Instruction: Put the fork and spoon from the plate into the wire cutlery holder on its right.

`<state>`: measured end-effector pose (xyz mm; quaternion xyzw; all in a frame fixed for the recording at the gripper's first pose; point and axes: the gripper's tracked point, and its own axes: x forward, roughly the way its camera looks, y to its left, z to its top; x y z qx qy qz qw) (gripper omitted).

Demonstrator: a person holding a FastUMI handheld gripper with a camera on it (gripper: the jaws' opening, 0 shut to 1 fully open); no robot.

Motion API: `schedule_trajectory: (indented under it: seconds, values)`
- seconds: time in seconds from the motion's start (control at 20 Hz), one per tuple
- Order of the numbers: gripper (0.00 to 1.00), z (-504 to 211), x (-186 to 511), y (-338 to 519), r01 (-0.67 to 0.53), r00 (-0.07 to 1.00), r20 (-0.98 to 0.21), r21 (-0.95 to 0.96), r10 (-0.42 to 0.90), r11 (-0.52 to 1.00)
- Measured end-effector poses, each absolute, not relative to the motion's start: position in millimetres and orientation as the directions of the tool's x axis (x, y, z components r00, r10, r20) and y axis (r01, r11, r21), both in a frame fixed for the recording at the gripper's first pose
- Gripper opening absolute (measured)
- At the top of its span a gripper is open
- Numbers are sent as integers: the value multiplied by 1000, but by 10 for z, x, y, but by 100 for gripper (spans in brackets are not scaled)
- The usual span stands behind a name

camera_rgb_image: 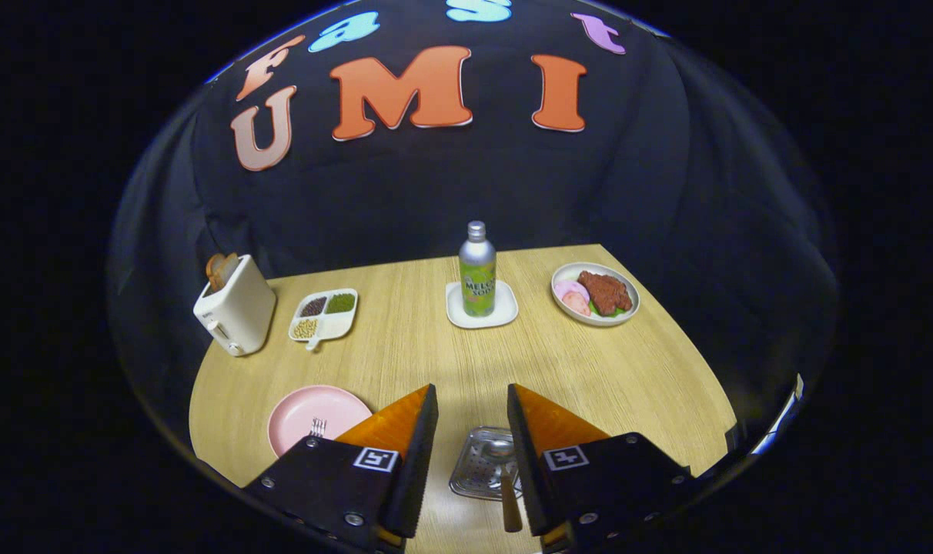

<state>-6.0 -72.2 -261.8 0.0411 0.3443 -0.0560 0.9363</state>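
Fork [317, 427] tines show on the pink plate [312, 412], left of the gripper [473, 400], partly hidden behind its left finger. Spoon [506, 481], wooden handle toward the camera, already lies in the perforated metal cutlery holder [478, 462] between the wide-open, empty jaws.

Bare tabletop [405, 346] ahead of the parted jaws, bottle [477, 269] on its coaster [482, 312] beyond.

You are working in a staged booth dressed as a dining setting: black cloth wall [466, 185] behind a wooden table [451, 354] bearing a toaster [235, 312], sectioned dish [324, 315], bottle [477, 271] and plate of meat [596, 294].
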Motion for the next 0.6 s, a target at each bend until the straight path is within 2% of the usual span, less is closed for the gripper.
schedule_trajectory:
  seconds: [0.15,0.25,0.3,0.4,0.6]
  values:
    - [60,-2296,58,-573,93,851,-520,21,-69,995]
    - [69,-2118,93,-383,56,893,-447,8,-46,998]
    - [77,-2047,95,-292,38,907,-421,-3,-36,999]
    - [85,-1957,93,-101,14,923,-385,-9,-16,1000]
    - [92,-1936,123,283,-36,931,-363,10,37,999]
